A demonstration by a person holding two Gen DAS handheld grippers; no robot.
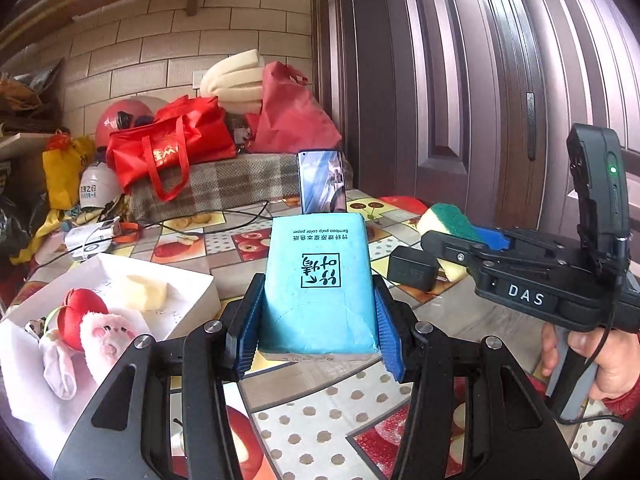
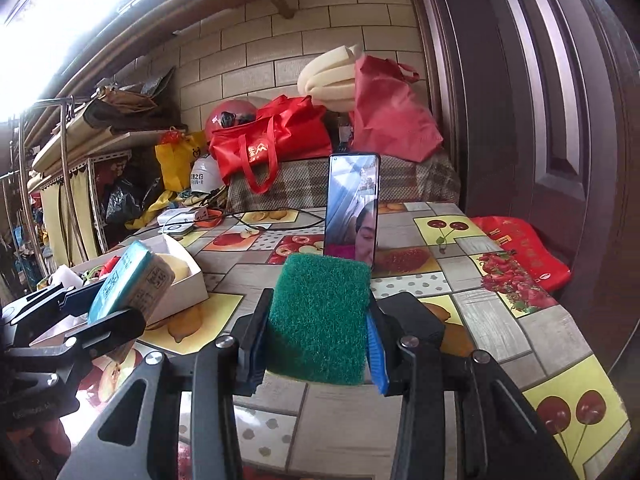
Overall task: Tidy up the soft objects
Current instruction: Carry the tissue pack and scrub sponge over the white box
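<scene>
My left gripper (image 1: 316, 332) is shut on a blue tissue pack (image 1: 318, 280), lifted above the table; the same tissue pack (image 2: 128, 284) shows at the left of the right wrist view. My right gripper (image 2: 316, 344) is shut on a scrub sponge (image 2: 320, 316), green pad up; that sponge (image 1: 450, 226) with its yellow foam also appears at the right of the left wrist view, held in the air. A white box (image 1: 188, 280) at the left holds a red plush ball (image 1: 80, 312), a pink-and-white soft toy (image 1: 106, 336) and a pale foam block (image 1: 146, 290).
A phone (image 2: 352, 208) stands upright mid-table, its screen lit. A black charger (image 1: 412, 268) and cables lie on the patterned tablecloth (image 2: 500, 320). Red bags (image 2: 272, 140), a helmet and foam rolls pile up at the back. A dark door (image 2: 540, 100) closes off the right. A hand (image 1: 600, 360) holds the right gripper.
</scene>
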